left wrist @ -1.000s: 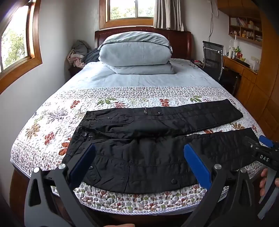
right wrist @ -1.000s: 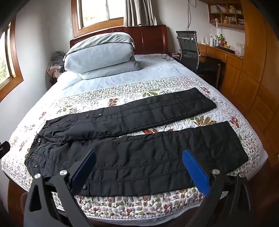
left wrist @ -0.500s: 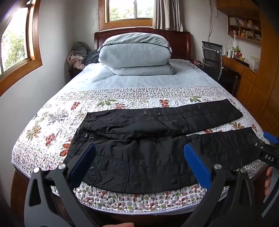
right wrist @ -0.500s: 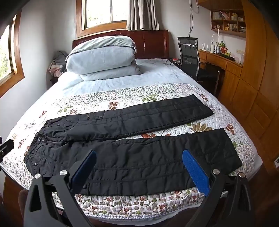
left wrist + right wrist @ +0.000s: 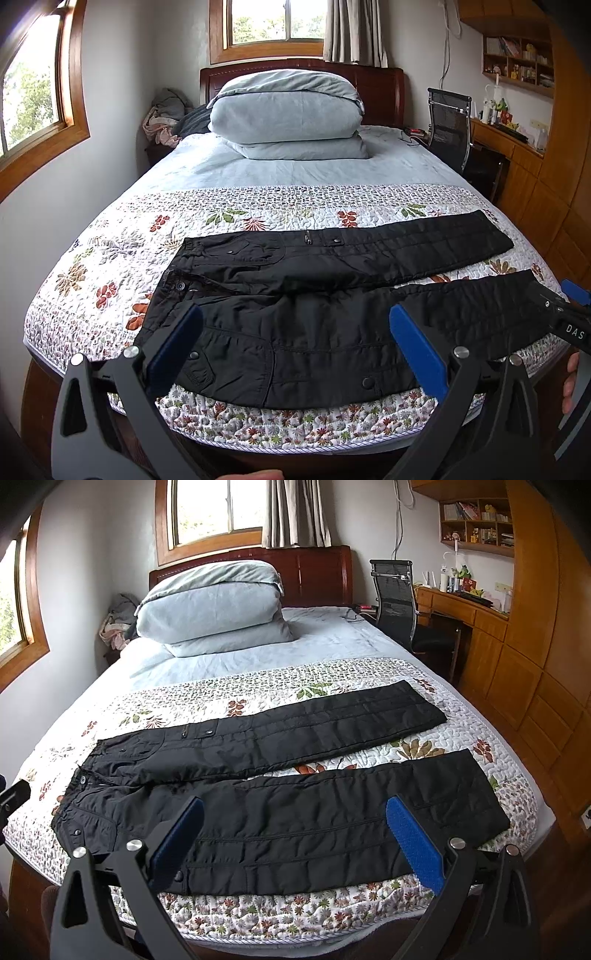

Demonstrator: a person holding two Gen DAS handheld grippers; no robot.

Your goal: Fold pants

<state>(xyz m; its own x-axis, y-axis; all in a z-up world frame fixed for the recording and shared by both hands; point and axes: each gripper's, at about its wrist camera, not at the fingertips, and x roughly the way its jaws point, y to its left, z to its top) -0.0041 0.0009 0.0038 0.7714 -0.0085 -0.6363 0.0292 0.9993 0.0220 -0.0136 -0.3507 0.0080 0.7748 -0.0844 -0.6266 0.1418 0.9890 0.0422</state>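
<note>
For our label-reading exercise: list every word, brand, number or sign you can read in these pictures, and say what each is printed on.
"DAS": white letters on the black body of the right gripper, seen in the left wrist view.
Books and boxes on the wall shelf: too small and blurred to read.
Pants, quilt: no readable text.

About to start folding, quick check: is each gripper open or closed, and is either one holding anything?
Left gripper: open, holding nothing, above the black quilted pants.
Right gripper: open, holding nothing.
</note>
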